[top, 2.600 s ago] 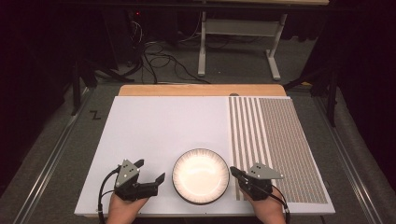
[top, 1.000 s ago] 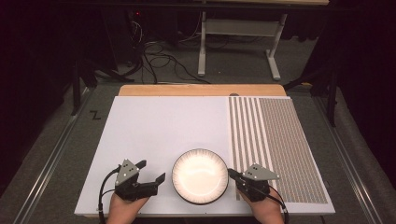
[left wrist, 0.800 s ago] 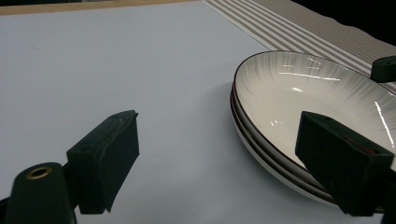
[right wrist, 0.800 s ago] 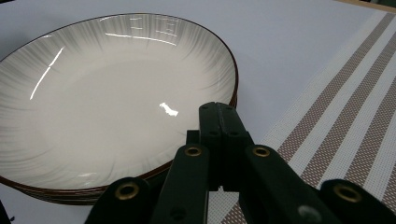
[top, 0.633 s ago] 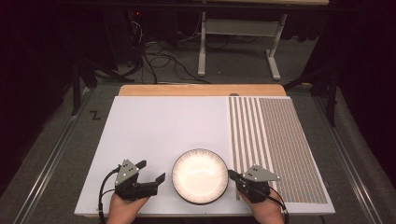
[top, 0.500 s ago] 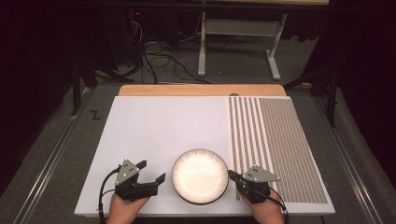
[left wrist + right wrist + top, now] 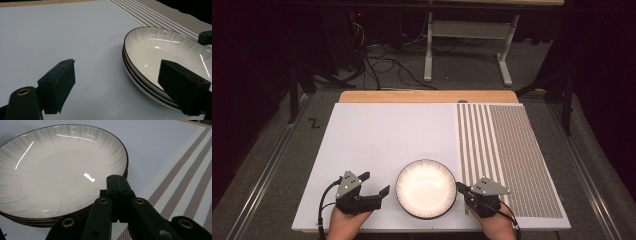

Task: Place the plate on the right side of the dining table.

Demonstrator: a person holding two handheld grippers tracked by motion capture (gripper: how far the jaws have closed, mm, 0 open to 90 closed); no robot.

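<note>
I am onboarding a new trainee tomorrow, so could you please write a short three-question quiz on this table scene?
1. True or false: the left gripper has its jaws spread apart.
2. The plates lie: A) wholly on the striped mat; B) on the white board, between the two grippers; C) on the floor.
3. Fill in the missing word: in the right gripper view, the jaws of the right gripper are pressed ____, at the plates' rim.

Key
1. True: the left gripper view shows a wide gap between the jaws.
2. B.
3. Together: no gap shows between them, and nothing is seen held between them.
</note>
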